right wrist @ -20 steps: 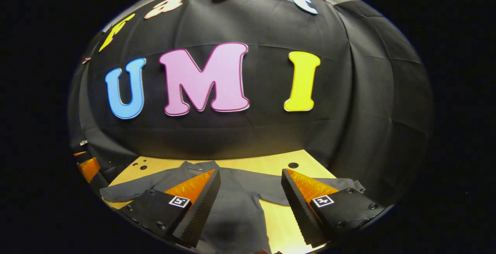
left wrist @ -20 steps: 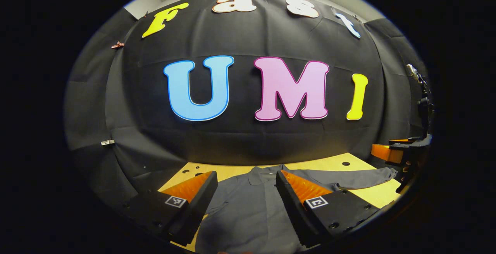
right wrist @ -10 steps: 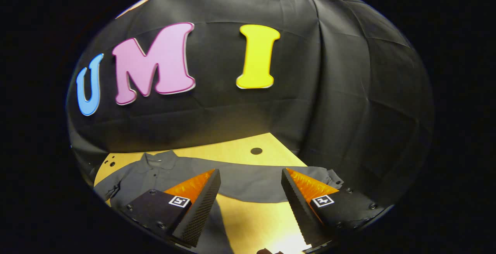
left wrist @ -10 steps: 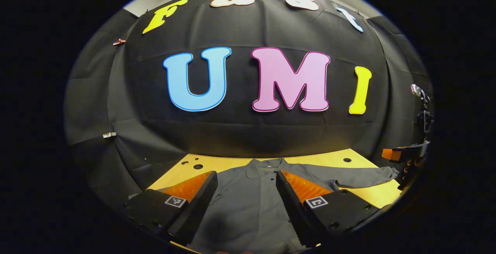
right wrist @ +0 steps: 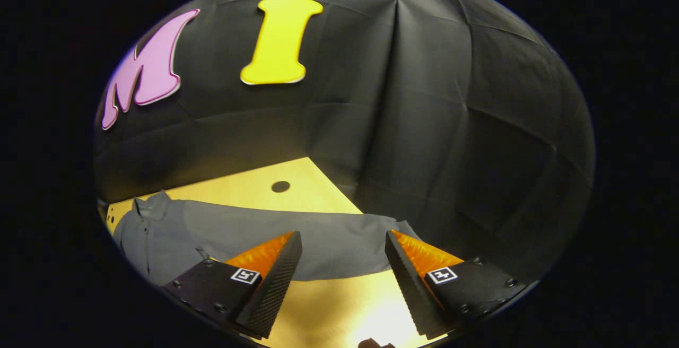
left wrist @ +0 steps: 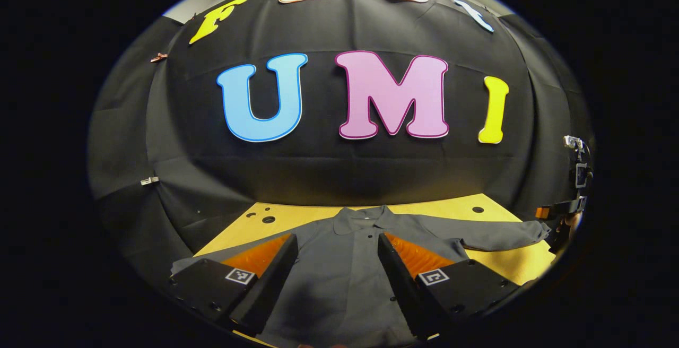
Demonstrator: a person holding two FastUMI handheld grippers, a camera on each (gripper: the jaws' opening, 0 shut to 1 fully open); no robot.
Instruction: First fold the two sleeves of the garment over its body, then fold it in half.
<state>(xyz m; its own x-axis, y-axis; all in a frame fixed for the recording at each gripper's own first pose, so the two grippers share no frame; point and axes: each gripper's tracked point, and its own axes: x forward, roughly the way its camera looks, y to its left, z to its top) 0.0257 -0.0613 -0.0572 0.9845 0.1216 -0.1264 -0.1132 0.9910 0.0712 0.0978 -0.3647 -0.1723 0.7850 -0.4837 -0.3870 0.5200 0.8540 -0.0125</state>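
Hovering over the shirt's body, the left gripper (left wrist: 335,250) has its jaws spread wide with nothing between them, one finger on either side of the button placket. The right gripper (right wrist: 342,250) is likewise released, its fingers apart above the right sleeve (right wrist: 318,242), with bare tabletop showing just near of the cloth.

One garment (left wrist: 345,279), a grey collared shirt, lies flat on the yellow table (left wrist: 509,263). Its body runs near to far, with the collar (left wrist: 360,220) at the far end toward the black cloth wall (left wrist: 329,173) and the hem at the near end, cut off by the edge of the left gripper view. Its two sleeves stretch out sideways, so the widest line runs left to right. The left sleeve (left wrist: 212,255) reaches toward the table's left edge; in the left gripper view the right sleeve's cuff (left wrist: 538,228) ends close to the table's right edge, where the other gripper and a holding hand show at the margin.

Open yellow surface lies beyond the collar, up to the wall, and near of the right sleeve. Several round holes (left wrist: 268,219) dot the tabletop along its far side.
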